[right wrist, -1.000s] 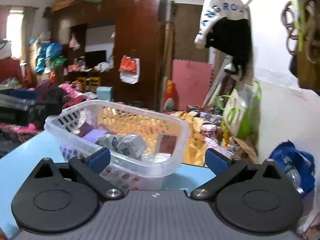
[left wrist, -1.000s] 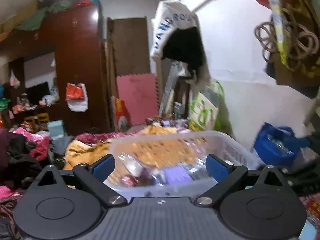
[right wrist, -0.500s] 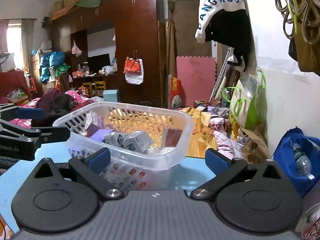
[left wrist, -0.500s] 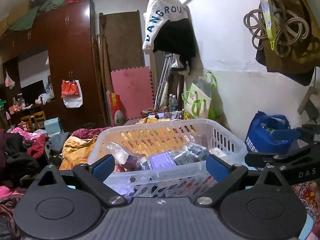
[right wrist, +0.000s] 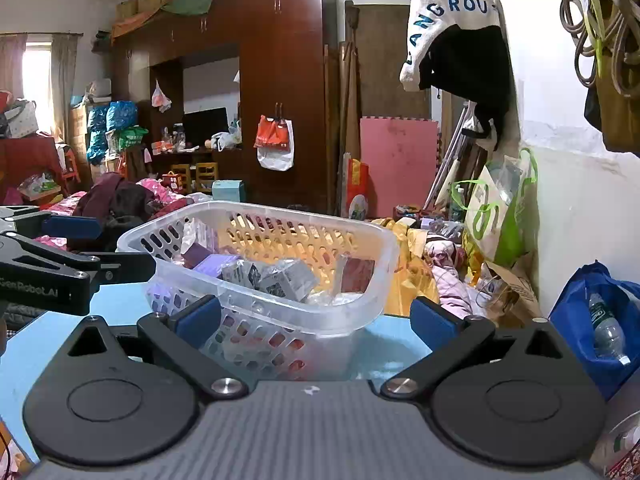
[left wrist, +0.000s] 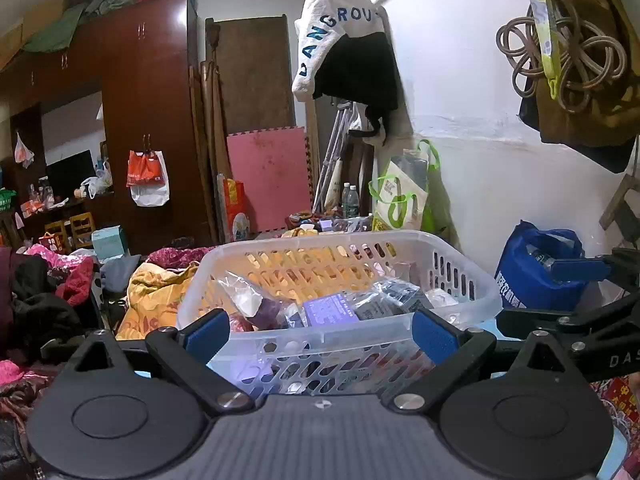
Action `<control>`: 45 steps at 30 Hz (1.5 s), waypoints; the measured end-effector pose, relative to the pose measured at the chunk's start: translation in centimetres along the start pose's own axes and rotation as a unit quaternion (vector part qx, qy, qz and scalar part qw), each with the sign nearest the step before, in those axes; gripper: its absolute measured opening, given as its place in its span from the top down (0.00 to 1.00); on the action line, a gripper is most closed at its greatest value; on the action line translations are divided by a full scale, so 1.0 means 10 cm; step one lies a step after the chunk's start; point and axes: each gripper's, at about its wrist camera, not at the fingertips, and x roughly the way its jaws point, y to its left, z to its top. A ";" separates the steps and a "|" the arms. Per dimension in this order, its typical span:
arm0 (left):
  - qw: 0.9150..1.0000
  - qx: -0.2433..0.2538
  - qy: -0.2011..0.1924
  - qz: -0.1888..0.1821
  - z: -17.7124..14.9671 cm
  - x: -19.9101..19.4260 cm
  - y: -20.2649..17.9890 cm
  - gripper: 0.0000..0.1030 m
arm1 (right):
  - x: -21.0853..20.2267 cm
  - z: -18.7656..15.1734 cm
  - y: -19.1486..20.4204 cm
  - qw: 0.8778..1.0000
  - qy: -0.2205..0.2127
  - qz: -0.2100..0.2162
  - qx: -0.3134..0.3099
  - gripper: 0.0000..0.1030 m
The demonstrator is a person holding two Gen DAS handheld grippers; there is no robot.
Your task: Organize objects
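White perforated basket (left wrist: 340,276) sits on the light-blue table (right wrist: 48,344), straight ahead of the left gripper (left wrist: 320,330) and ahead-left of the right gripper (right wrist: 316,316). Both grippers spread wide, holding nothing. Basket holds a purple box (left wrist: 330,310), grey wrapped packets (right wrist: 276,278) and a dark red packet (right wrist: 356,276); labels unreadable, lower items hidden by the wall. Bare tabletop right of the basket up to the far table edge.
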 end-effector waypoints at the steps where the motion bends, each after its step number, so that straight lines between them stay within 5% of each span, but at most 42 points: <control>1: 1.000 -0.001 0.000 0.001 0.00 0.00 0.00 0.04 | 0.00 0.00 0.00 1.000 0.000 0.001 0.001 0.00; 45: 1.000 -0.020 0.014 0.001 -0.04 0.05 0.06 0.04 | -0.03 0.05 -0.08 1.000 -0.002 0.001 0.011 0.00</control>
